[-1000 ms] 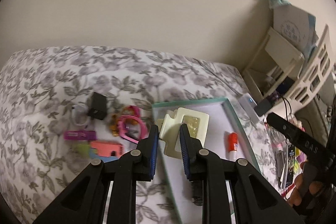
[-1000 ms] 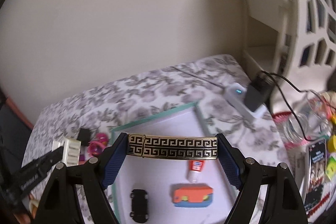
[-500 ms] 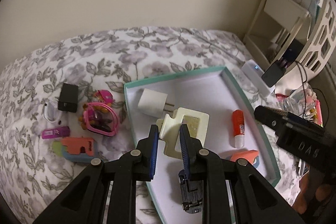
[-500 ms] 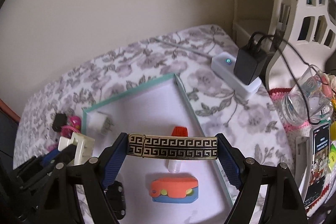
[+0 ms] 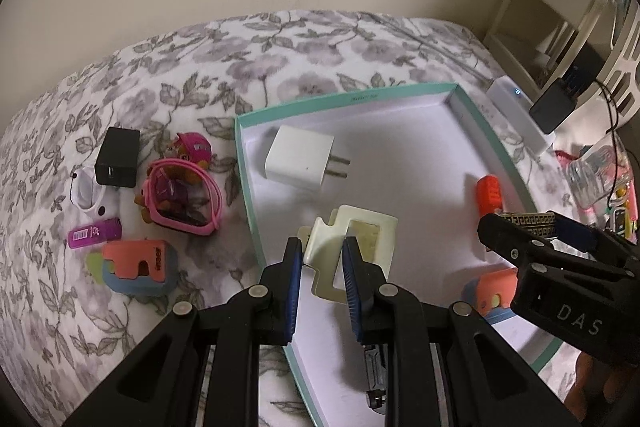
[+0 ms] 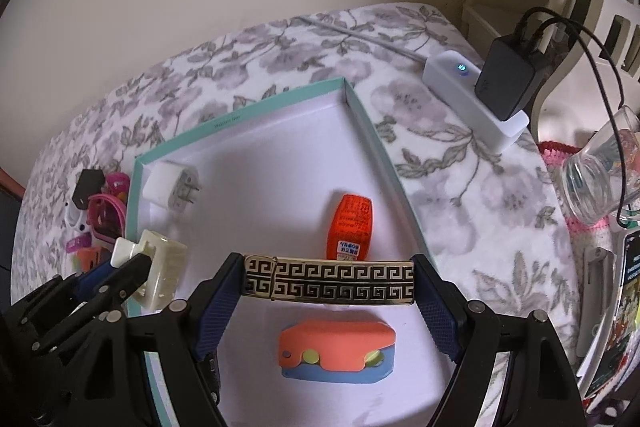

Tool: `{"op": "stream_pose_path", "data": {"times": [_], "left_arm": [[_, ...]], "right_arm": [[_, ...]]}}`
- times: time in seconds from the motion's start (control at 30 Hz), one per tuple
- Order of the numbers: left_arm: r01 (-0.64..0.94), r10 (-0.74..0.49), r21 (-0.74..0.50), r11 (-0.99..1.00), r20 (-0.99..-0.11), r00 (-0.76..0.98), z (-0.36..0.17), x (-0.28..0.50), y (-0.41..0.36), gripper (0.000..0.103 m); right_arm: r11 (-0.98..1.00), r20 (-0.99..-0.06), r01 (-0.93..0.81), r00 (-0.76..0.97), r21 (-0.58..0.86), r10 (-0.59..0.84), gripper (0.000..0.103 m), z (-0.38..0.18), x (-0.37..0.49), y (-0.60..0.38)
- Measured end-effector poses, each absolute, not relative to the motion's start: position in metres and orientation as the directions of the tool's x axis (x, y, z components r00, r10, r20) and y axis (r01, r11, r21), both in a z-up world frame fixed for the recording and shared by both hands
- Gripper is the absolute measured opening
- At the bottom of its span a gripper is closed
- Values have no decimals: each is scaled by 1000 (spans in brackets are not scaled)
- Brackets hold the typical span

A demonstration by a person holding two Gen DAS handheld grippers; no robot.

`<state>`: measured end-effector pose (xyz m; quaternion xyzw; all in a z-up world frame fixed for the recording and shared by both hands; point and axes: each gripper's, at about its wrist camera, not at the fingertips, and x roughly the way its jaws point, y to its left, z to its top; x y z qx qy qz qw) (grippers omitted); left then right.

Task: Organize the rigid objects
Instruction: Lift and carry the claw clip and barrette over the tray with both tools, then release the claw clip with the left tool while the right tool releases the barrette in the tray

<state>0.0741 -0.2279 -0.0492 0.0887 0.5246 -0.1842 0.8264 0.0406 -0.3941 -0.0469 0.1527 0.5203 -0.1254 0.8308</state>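
Observation:
My left gripper (image 5: pixel 320 259) is shut on a cream hair claw clip (image 5: pixel 352 247) and holds it above the near left part of a teal-rimmed white tray (image 5: pixel 344 99). My right gripper (image 6: pixel 328 287) is shut on a black-and-gold patterned bangle (image 6: pixel 328 285) above the same tray (image 6: pixel 240 115). In the tray lie a white plug adapter (image 5: pixel 300 163), an orange glue stick (image 6: pixel 352 227), an orange-and-blue block (image 6: pixel 338 351) and a dark item (image 5: pixel 376 379) under my left fingers. The clip also shows in the right wrist view (image 6: pixel 160 267).
Left of the tray on the floral bedspread lie a black charger (image 5: pixel 118 157), a white earbud case (image 5: pixel 84 191), pink glasses (image 5: pixel 184 199) on a toy, a purple USB stick (image 5: pixel 94 239) and another orange-and-blue block (image 5: pixel 136 271). A white power strip (image 6: pixel 472 99) and a glass (image 6: pixel 600 179) stand right.
Both grippers have moved forward and down over the tray with their objects still held. The tray and its contents now look larger and closer.

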Motion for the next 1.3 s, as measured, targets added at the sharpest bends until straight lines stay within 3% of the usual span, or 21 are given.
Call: {"op": "stream_pose_path", "data": {"times": [0.67,0.8,1.3], "left_arm": [[398,-166,-11,917,-919,357,-64,74,-230,22],[392,-162,-11,920,-921,355,-63,75,-229,23],[325,-221,-96,941,-901,374,-37,81,-210,36]], "right_arm": [[949,-919,305,391,84,-44,85,-60,47,-377],[950,-914,299,403,84,-46,89,-57,47,-376],[951,-875,296,479,85,-71,93,-23,44,-377]]}}
